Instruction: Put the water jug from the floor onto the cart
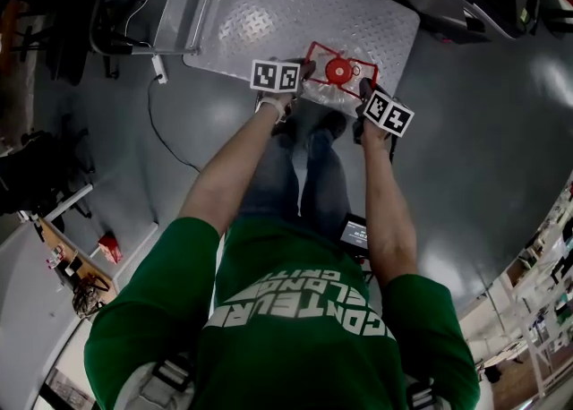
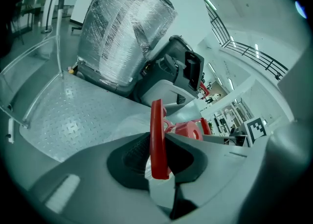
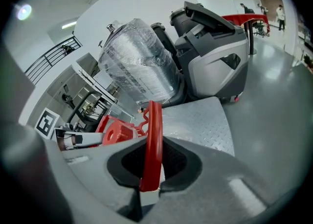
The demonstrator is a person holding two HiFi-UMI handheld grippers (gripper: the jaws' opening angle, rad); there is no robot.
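Note:
A clear water jug (image 1: 333, 88) with a red cap (image 1: 337, 70) and a red carrying frame hangs over the near edge of the cart's steel deck (image 1: 295, 14). My left gripper (image 1: 291, 88) is shut on the frame's left red handle (image 2: 157, 137), and my right gripper (image 1: 365, 95) is shut on the right red handle (image 3: 152, 142). Each handle stands upright between the dark pads. From either gripper view I see the red cap (image 2: 188, 129) (image 3: 117, 132) between the two grippers and the diamond-plate deck (image 2: 73, 120) (image 3: 200, 120) beyond.
The cart's push rail (image 1: 192, 5) rises at the deck's left end. A wrapped machine (image 2: 124, 32) and a grey floor scrubber (image 3: 215, 56) stand past the cart. A cable (image 1: 166, 126) trails on the floor at left. The person's legs (image 1: 309, 175) are right behind the jug.

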